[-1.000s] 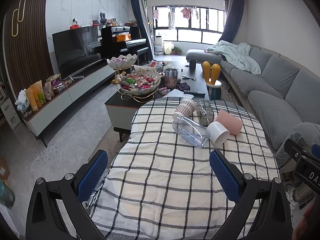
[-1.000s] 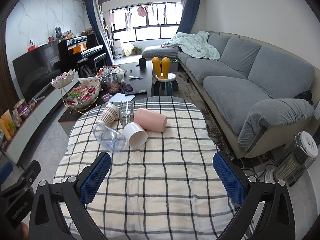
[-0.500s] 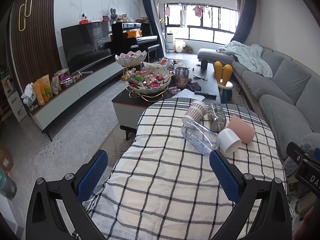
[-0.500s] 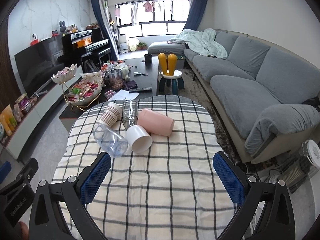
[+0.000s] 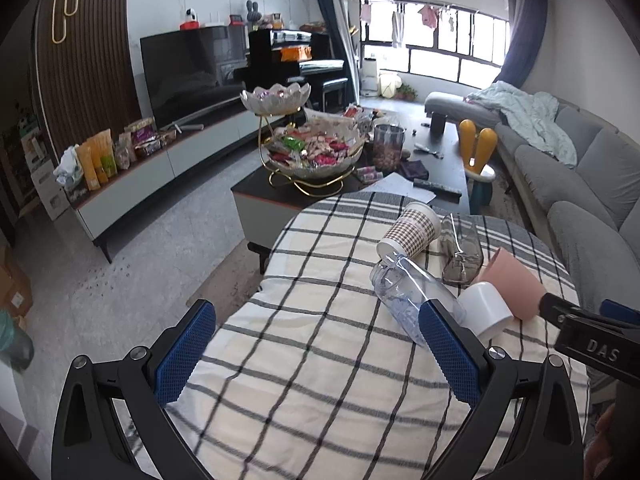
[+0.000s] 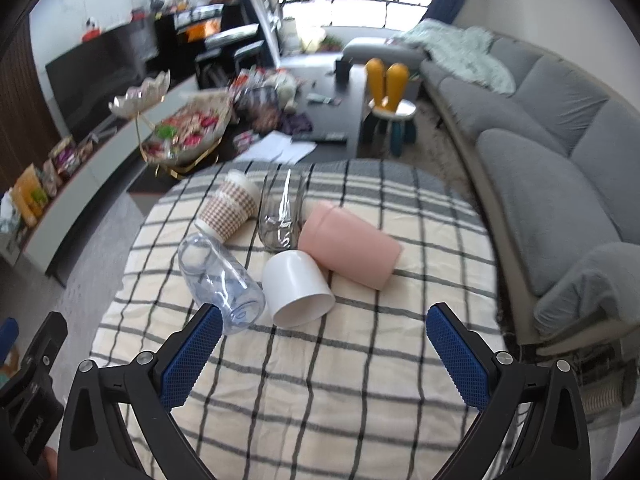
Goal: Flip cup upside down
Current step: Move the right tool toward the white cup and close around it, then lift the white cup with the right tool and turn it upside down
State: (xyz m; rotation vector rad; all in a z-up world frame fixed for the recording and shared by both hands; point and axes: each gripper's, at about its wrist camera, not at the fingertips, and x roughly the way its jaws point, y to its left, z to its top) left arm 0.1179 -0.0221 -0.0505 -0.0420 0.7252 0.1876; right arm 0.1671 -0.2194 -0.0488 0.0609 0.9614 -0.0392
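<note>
Left wrist view gives us the left gripper (image 5: pixel 316 350) with its jaws spread wide and nothing between them, held above the near part of the bench (image 5: pixel 304 408), which is covered by a cream cloth with dark checks. Five vessels lie on their sides in a tight cluster toward the far right of that cloth: a clear plastic bottle (image 5: pixel 412 296), a white cup (image 5: pixel 486 312) just beside it, a pink cup (image 5: pixel 514 286) behind the white one, a clear glass (image 5: pixel 462 250) and a checked paper cup (image 5: pixel 408 234). From the right wrist view we see the right gripper (image 6: pixel 324 354), its jaws likewise released and empty, above the cloth short of the cluster. There the white cup (image 6: pixel 298 286) lies with its open mouth turned toward us, touching the pink cup (image 6: pixel 350 246) on one side and sitting just beside the bottle (image 6: pixel 220 280) on the other; the glass (image 6: pixel 282 212) and the paper cup (image 6: pixel 230 210) lie behind them. Beyond the bench stand a coffee table with a tiered snack bowl (image 5: pixel 316 152) and a grey sofa (image 6: pixel 560 160).
</note>
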